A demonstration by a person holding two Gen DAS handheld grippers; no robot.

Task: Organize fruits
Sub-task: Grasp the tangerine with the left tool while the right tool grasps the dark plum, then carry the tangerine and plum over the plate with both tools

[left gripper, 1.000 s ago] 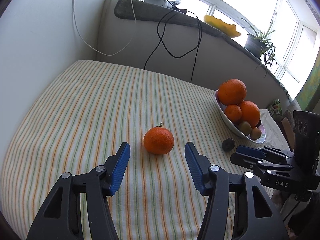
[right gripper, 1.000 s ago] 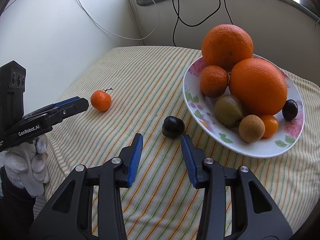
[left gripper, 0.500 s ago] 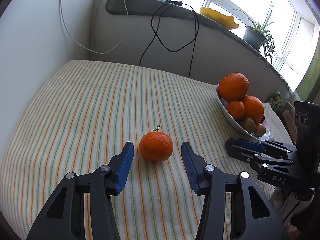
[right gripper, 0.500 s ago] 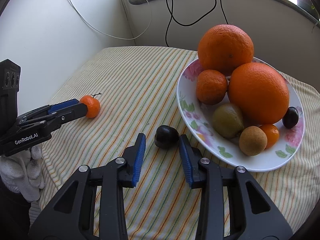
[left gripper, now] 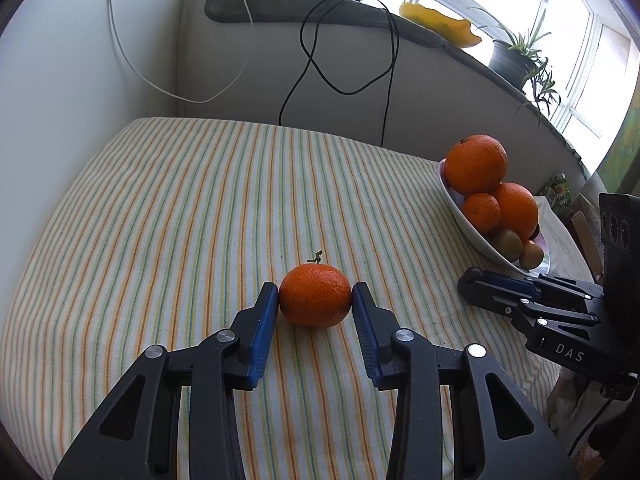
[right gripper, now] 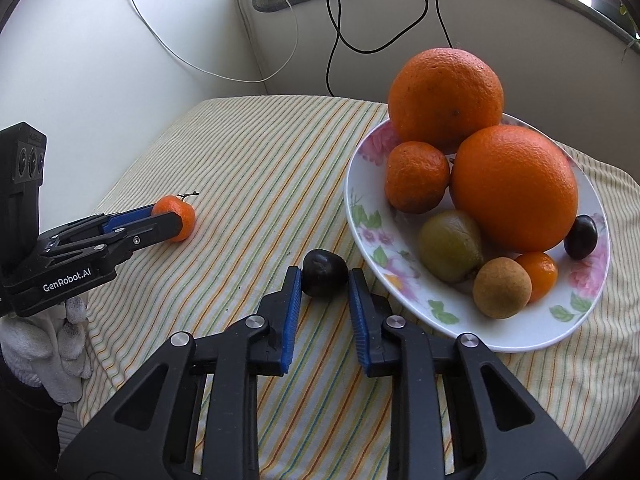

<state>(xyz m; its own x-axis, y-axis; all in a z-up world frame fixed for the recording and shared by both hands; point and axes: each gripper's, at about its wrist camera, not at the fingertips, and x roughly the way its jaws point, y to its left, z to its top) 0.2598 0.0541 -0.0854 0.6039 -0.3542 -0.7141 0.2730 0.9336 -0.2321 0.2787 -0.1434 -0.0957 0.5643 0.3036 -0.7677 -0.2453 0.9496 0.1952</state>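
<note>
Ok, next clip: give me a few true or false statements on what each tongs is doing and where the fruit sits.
1. The left tongs have their pads against both sides of the mandarin. True.
2. That mandarin is lifted clear of the cloth. False: it sits on the cloth.
3. The right tongs straddle a dark plum lying on the cloth beside the plate. True.
4. The plate holds only oranges. False: it also holds a green fruit, a brown fruit and another dark plum.
5. The plum at the right tongs lies inside the plate. False: it lies outside the rim.
</note>
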